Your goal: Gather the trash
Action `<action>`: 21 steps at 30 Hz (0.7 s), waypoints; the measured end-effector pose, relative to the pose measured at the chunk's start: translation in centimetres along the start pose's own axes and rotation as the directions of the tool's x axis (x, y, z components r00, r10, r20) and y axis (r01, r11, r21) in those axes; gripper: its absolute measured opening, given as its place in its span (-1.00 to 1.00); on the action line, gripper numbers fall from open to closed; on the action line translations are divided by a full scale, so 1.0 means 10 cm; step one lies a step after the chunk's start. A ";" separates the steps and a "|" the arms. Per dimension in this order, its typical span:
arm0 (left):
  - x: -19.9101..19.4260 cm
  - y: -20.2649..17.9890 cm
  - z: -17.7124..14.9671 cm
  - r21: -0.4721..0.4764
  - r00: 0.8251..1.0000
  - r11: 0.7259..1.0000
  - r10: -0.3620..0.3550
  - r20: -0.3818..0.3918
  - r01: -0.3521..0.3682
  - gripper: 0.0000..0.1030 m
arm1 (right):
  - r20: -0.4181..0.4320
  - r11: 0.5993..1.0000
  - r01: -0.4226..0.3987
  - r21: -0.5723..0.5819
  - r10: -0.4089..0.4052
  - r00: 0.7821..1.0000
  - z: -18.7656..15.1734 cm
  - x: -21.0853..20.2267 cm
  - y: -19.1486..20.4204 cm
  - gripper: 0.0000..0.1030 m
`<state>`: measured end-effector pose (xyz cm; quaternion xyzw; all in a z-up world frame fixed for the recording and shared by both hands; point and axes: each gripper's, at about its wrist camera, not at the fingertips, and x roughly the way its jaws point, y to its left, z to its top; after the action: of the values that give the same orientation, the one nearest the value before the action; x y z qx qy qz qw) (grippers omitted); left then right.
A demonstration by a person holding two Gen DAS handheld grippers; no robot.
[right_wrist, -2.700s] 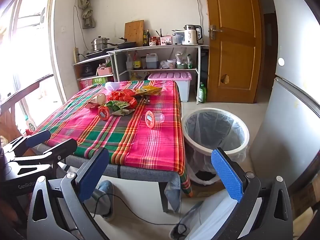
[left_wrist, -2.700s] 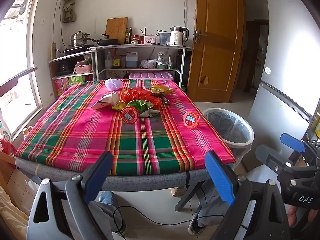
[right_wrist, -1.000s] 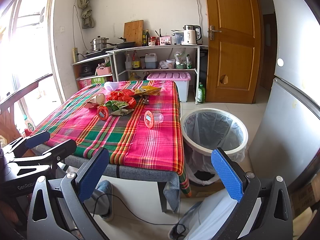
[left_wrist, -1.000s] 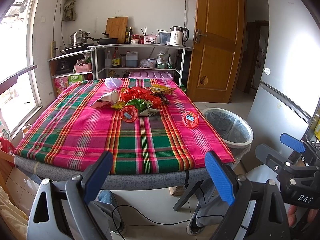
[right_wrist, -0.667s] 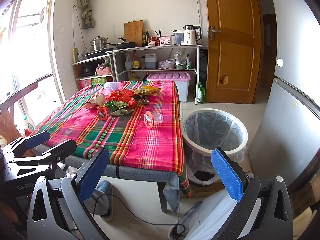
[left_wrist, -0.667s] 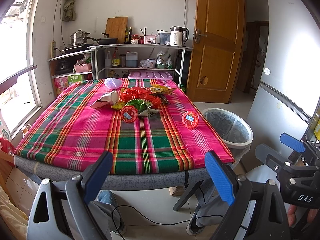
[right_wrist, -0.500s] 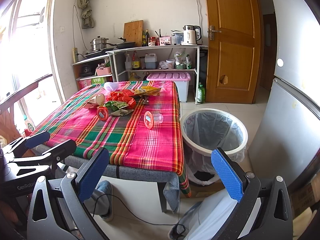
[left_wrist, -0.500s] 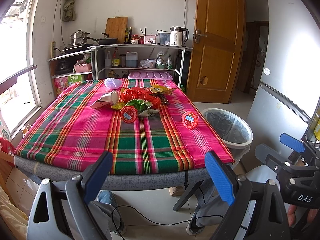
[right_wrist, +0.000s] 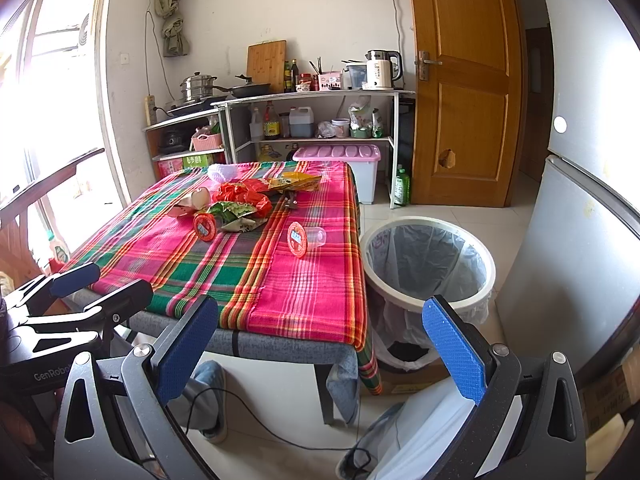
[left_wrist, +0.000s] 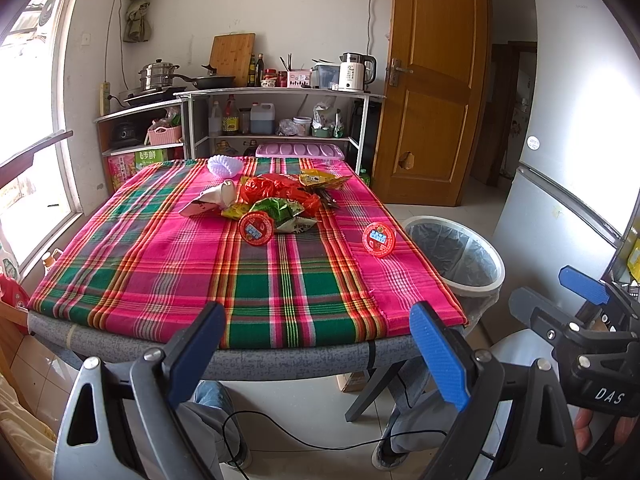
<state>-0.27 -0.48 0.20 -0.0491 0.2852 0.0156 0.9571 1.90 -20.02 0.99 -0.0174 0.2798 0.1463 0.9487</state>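
A pile of snack wrappers [left_wrist: 280,200] lies mid-table on the plaid cloth [left_wrist: 160,264], with a red-lidded cup [left_wrist: 256,228] in front of it and a second one on its side [left_wrist: 379,239] near the right edge. They also show in the right wrist view: the wrappers [right_wrist: 240,200], the first cup [right_wrist: 205,227] and the second cup [right_wrist: 304,239]. A white bin with a clear liner [left_wrist: 456,256] [right_wrist: 428,260] stands right of the table. My left gripper [left_wrist: 320,344] and right gripper [right_wrist: 320,344] are open, empty, in front of the table's near edge.
A white foam fruit net [left_wrist: 224,166] and a crumpled paper cone [left_wrist: 212,200] lie on the table's far part. Kitchen shelves [left_wrist: 280,120] with pots and bottles stand behind it. A wooden door [left_wrist: 432,100] and a grey fridge [left_wrist: 580,160] are at right. A cable [left_wrist: 304,436] runs across the floor.
Both views have shifted very slightly. Both grippers stay open and empty, and nothing on the table has moved.
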 end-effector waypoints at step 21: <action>0.03 0.04 -0.01 -0.015 1.000 1.000 -0.013 -0.008 0.013 0.83 | -0.005 1.000 0.000 0.002 0.000 1.000 0.01 0.02 -0.01 0.98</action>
<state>-0.05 -0.08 -0.08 -0.0583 0.2888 0.0114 0.9555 2.17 -20.08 0.92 -0.0170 0.2824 0.1458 0.9480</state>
